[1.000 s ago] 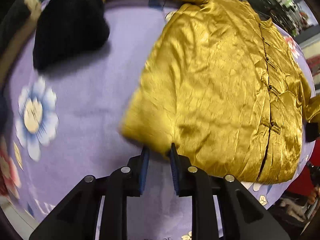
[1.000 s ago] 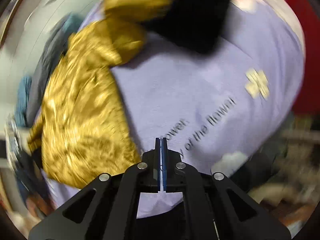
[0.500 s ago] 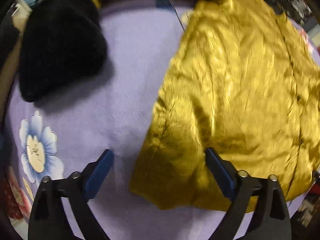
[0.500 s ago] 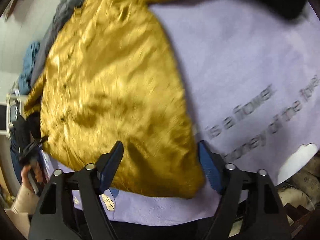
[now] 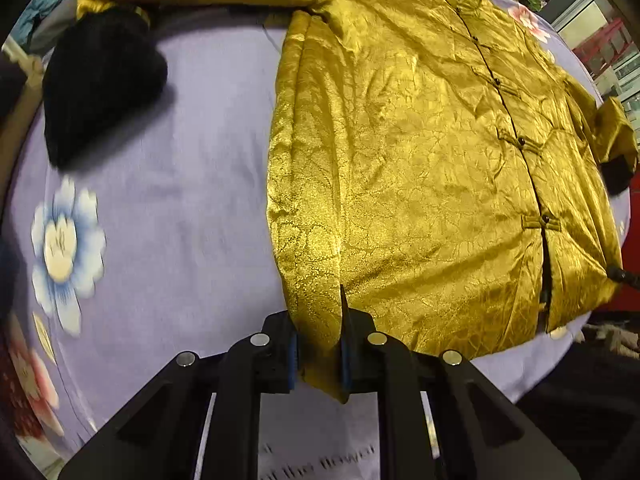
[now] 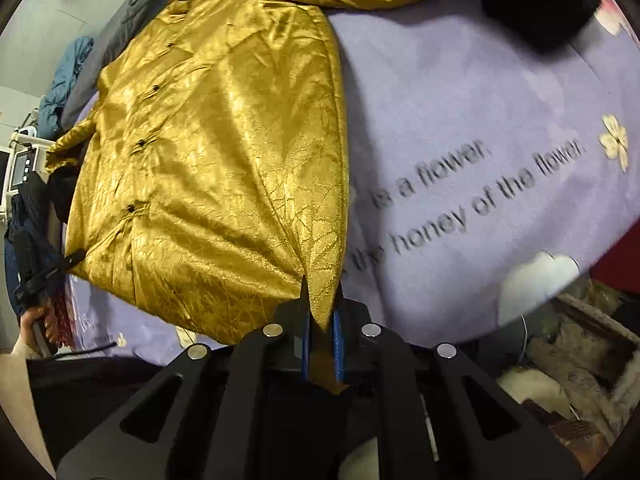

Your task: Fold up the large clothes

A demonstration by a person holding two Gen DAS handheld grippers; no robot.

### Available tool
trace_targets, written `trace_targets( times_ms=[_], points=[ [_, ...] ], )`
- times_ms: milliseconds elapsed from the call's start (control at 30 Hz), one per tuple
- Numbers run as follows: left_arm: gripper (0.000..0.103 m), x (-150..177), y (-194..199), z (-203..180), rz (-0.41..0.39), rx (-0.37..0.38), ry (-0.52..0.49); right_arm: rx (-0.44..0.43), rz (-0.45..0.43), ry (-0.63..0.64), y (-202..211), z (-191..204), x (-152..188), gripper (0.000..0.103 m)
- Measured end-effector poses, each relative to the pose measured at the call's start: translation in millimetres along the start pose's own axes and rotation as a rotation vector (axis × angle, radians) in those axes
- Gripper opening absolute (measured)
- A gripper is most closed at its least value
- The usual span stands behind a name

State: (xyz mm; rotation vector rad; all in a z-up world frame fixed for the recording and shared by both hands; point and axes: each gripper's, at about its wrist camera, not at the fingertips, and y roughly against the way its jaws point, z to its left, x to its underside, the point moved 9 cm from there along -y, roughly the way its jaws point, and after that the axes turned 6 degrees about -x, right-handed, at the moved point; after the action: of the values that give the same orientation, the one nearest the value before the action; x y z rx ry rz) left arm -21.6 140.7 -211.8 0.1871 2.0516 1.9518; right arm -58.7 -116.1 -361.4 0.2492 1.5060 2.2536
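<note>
Gold satin jacket [image 5: 400, 168] is lying flat, buttons up, on the lilac floral sheet [image 5: 180, 200]. Left gripper [image 5: 318, 344] and right gripper [image 6: 322, 336], jaws just closing, are pinching its hem at 6 o'clock. Likely next: carrying that side toward the placket, keeping the fold straight.

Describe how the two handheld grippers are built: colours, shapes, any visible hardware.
Both match. The left gripper and right gripper have matte black angular frames with triangular cut-outs in the outer arms, and four round silver pivot fasteners across the linkage. Their fingers are black, tapering to points, lined with blue pads. No cables, markings or sleeves show on either.
</note>
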Motion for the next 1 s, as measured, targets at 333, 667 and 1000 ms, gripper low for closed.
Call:
trace_targets(
  times_ms=[333,667,1000],
  points=[
    [0.072,27,18,3,-0.051,-0.19,0.095,0.227,0.047,-0.074,16,-37,-5,0.041],
    [0.088,-51,39,-20,-0.156,-0.14,0.053,0.204,-0.06,0.344,14,103,-88,0.063],
    [0.098,-25,-55,-51,0.083,-0.206,0.035,0.27,0.153,0.425,-73,125,-36,0.063]
  ],
)
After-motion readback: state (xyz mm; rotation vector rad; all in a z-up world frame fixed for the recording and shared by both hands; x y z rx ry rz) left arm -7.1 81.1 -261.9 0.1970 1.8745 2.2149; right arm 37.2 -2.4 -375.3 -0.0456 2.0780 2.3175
